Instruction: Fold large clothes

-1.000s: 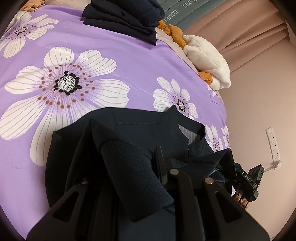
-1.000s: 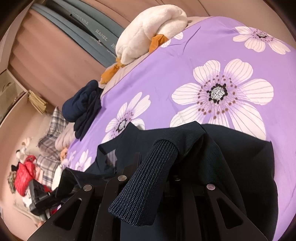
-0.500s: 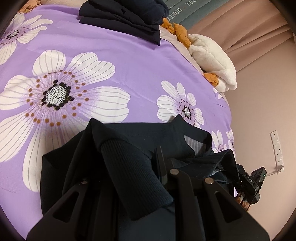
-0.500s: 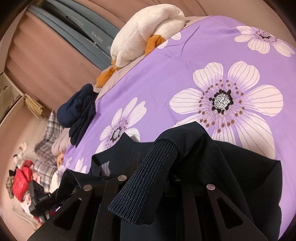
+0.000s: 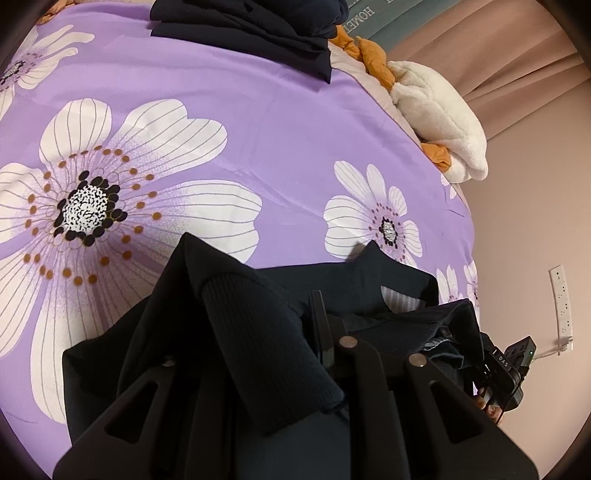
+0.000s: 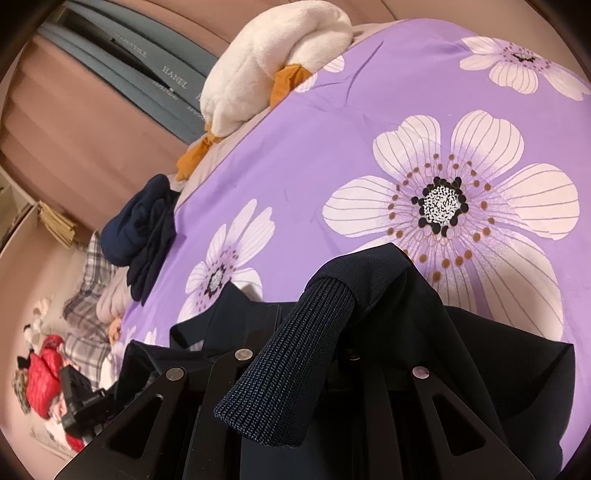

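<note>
The left gripper (image 5: 295, 314) is clamped tight on a big dark navy jacket (image 5: 373, 273), and the right gripper (image 6: 314, 332) pinches the same jacket too. A ribbed knit cuff (image 5: 266, 354) flops back over each gripper, so the fingertips hide under cloth. The jacket looks soft and smooth, with a pointed collar (image 5: 373, 254) and a pale striped lining (image 5: 400, 297) peeking out. It lies across the near edge of a purple bed cover with big white flowers (image 5: 240, 110), stretched sideways from one gripper to the other, collar pointing up the bed. Compared with a second ago, both grippers have slid further over the bed, and the jacket now covers more of the big flower. At the far end sit a pile of folded dark navy clothes (image 5: 251, 26) and a fluffy white plush toy with orange feet (image 5: 439, 118).
</note>
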A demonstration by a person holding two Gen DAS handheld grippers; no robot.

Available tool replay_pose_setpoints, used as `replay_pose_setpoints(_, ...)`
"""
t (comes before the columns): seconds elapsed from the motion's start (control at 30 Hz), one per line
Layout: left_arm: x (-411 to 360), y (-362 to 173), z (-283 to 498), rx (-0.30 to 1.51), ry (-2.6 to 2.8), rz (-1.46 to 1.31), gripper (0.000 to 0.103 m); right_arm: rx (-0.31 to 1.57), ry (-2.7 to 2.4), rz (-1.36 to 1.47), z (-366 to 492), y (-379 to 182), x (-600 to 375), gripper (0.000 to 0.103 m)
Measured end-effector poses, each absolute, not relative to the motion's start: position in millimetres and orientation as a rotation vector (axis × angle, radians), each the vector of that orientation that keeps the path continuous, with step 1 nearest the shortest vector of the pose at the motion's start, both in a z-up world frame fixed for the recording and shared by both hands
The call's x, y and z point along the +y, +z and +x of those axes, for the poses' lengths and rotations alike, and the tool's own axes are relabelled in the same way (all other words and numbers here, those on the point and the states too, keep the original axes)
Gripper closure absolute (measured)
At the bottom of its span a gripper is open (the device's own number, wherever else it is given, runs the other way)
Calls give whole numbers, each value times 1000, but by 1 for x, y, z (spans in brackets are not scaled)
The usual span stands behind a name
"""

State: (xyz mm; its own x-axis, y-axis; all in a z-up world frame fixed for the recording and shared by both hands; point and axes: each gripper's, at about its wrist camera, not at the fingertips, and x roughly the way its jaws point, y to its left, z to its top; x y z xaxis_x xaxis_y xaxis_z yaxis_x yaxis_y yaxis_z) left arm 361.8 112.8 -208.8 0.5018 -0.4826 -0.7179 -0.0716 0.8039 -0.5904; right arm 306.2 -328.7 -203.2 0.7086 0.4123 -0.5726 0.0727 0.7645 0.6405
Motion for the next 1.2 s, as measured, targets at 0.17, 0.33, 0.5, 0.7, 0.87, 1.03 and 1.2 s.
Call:
replay_pose_setpoints(0.17, 115, -215, 366, 1045, -269, -625, 87, 787, 199, 687, 309, -206, -329, 85)
replay_pose_setpoints(0.33, 114, -215, 367, 1043, -268, -617, 86, 796, 188, 686, 310, -208, -329, 85)
replay_pose_setpoints(0.5, 113, -216, 368, 1039, -267, -607, 86, 801, 183, 683, 311, -208, -329, 85)
replay_pose_setpoints(0.7, 110, -217, 367, 1033, -264, -587, 86, 806, 178, 682, 313, -209, -328, 85)
replay_pose_setpoints(0.87, 110, -218, 368, 1033, -264, -587, 86, 811, 178, 687, 314, -211, -330, 85)
replay_pose_setpoints(1.03, 111, -218, 368, 1034, -264, -588, 86, 812, 177, 689, 314, -212, -330, 85)
replay_pose_setpoints(1.2, 111, -219, 369, 1035, -266, -584, 86, 813, 176, 689, 314, -212, -331, 85)
